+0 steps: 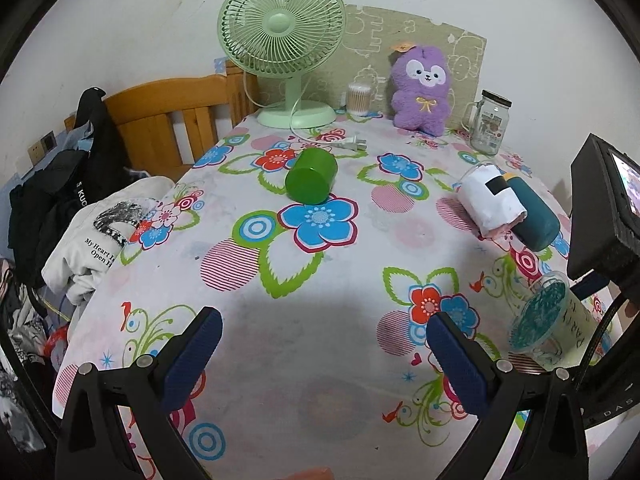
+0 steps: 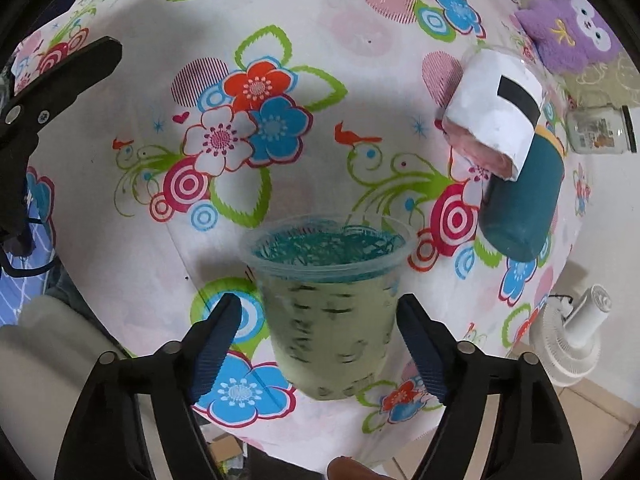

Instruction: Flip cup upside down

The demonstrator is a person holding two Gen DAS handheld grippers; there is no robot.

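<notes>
A clear plastic cup (image 2: 332, 304) with pale green sides and a teal scribbled base lies on its side near the table's front right edge. It also shows in the left wrist view (image 1: 554, 322). My right gripper (image 2: 320, 344) is open, its blue pads on either side of the cup without touching it. My left gripper (image 1: 324, 344) is open and empty above bare cloth. A green cup (image 1: 312, 176) lies on its side mid-table. A white-wrapped cup (image 1: 490, 200) and a teal cup (image 1: 534, 216) lie together at the right.
A flowered tablecloth (image 1: 304, 352) covers the table. A green fan (image 1: 282, 52), a purple plush toy (image 1: 422, 88), a glass jar (image 1: 488, 122) and a cotton swab box (image 1: 359, 99) stand at the back. Clothes (image 1: 108, 232) hang off the left edge.
</notes>
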